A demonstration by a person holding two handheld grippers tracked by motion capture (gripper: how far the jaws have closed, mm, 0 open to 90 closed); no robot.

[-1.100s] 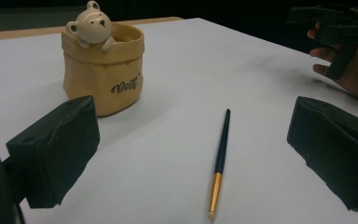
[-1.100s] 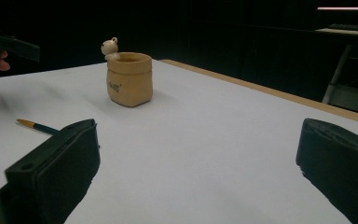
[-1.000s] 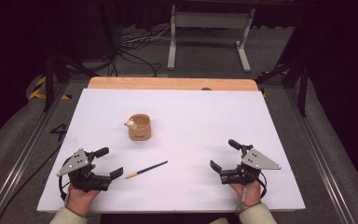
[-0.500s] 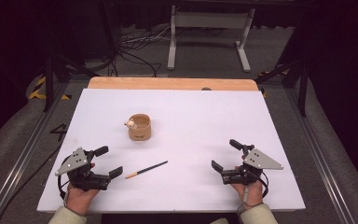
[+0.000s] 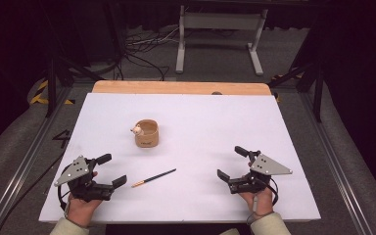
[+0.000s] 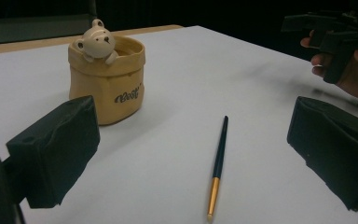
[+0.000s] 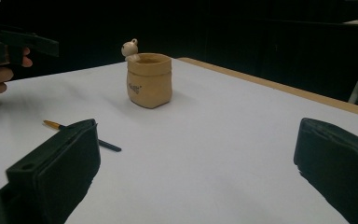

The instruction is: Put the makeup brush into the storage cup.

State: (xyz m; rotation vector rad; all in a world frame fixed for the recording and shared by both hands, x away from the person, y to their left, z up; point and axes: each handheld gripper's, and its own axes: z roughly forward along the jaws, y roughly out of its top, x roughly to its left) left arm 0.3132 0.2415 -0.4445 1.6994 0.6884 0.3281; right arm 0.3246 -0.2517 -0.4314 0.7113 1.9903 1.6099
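A tan pot (image 5: 147, 133) with a small bear figure on its rim stands upright left of the table's middle; it also shows as pot (image 6: 107, 84) and pot (image 7: 149, 80). A dark pen with a gold end (image 5: 153, 178) lies flat in front of it, seen as pen (image 6: 217, 166) and pen (image 7: 81, 135). My left gripper (image 5: 111, 169) rests near the front left edge, open and empty, just left of the pen. My right gripper (image 5: 232, 163) sits at the front right, open and empty, well away from both objects.
The white table top (image 5: 215, 127) ends in a wooden strip (image 5: 181, 87) along its far edge. Beyond it stand a metal stand (image 5: 215, 34) and loose cables (image 5: 142, 49) on the floor. Dark rails run along both sides of the table.
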